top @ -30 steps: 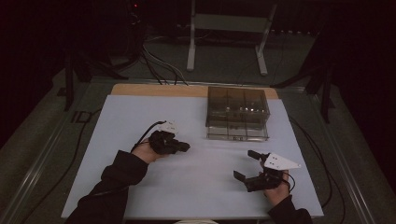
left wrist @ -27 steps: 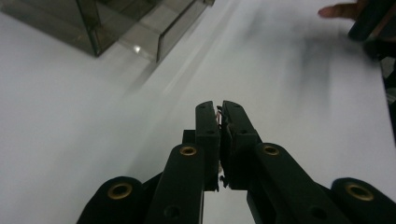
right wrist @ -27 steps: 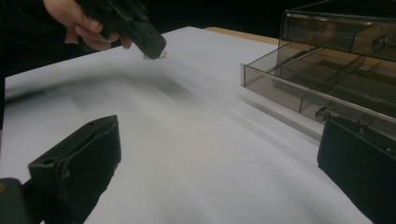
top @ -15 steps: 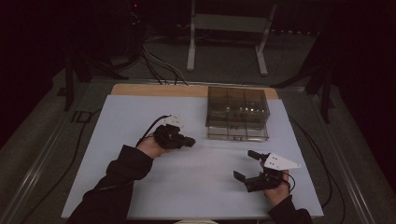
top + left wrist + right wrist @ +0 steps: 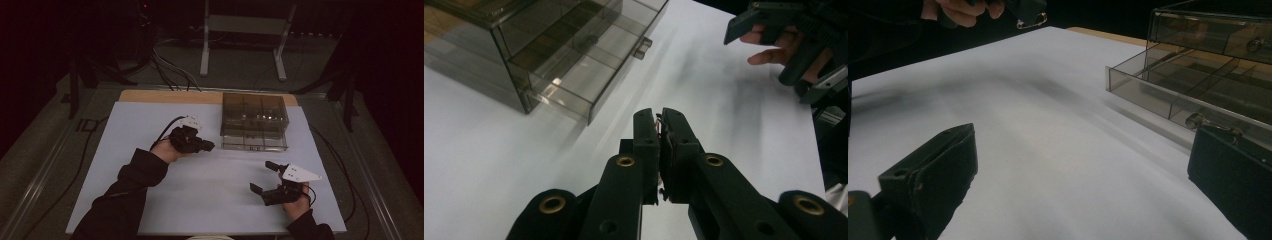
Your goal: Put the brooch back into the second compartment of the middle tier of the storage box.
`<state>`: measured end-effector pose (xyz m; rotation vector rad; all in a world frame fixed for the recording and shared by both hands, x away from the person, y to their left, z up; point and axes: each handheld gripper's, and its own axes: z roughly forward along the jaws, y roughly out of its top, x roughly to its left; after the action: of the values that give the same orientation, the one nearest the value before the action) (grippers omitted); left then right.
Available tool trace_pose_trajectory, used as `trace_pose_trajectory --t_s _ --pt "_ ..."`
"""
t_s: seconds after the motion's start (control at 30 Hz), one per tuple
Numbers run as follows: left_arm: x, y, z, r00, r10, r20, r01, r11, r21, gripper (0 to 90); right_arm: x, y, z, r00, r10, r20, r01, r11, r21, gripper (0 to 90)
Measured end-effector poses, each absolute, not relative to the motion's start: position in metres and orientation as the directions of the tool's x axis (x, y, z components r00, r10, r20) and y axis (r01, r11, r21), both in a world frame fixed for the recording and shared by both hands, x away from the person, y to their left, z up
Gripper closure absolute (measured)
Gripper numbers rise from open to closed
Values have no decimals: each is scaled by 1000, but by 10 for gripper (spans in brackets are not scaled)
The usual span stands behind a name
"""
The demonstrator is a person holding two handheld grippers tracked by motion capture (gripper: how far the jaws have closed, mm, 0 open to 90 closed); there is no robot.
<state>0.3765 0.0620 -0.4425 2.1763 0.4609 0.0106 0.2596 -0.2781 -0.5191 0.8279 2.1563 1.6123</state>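
The left gripper (image 5: 210,146) is hovering just off the front-left corner of the smoky clear drawer box (image 5: 255,122), its jaws pinched tight on a small metal clip (image 5: 1030,21). In the left gripper view it is showing as a thin sliver between the pads, so calling it a clip is a best guess. From the right gripper view, the piece is glinting under the jaw tips, clear of the surface.

The right gripper (image 5: 261,176) is sitting in front of the box and a little to its right, well apart from it, with its jaws spread wide and nothing between them.

The box's bottom drawer (image 5: 1178,95) is standing pulled out toward the person, its dividers showing and its small knob (image 5: 1193,120) facing the right gripper. Nothing is lying between the left gripper and that open drawer.

The box is resting near the far edge of a white sheet (image 5: 150,130), and a strip of wooden tabletop (image 5: 165,96) is peeking out behind it. Beyond the box, the room is lying in darkness, with cables (image 5: 170,70) trailing over the floor and a pale metal stand (image 5: 245,25) standing farther back.
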Motion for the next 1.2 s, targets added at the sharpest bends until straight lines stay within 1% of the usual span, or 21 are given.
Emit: trace_pose_trajectory --t_s 0.23,0.67,0.7,1.2 --pt "382 53 -429 931 327 -161 321 -526 788 878 259 -278 -519 -778 622 83 256 193 947 0" --pt "390 35 -421 933 315 -171 320 -514 796 879 259 -279 -518 -776 625 83 255 190 948 0" --pt "391 32 -418 936 313 -162 311 -519 796 879 259 -280 -518 -777 624 85 256 190 948 0" --pt "403 0 -412 939 299 -169 306 -505 807 878 260 -281 -519 -775 626 84 256 189 948 0"
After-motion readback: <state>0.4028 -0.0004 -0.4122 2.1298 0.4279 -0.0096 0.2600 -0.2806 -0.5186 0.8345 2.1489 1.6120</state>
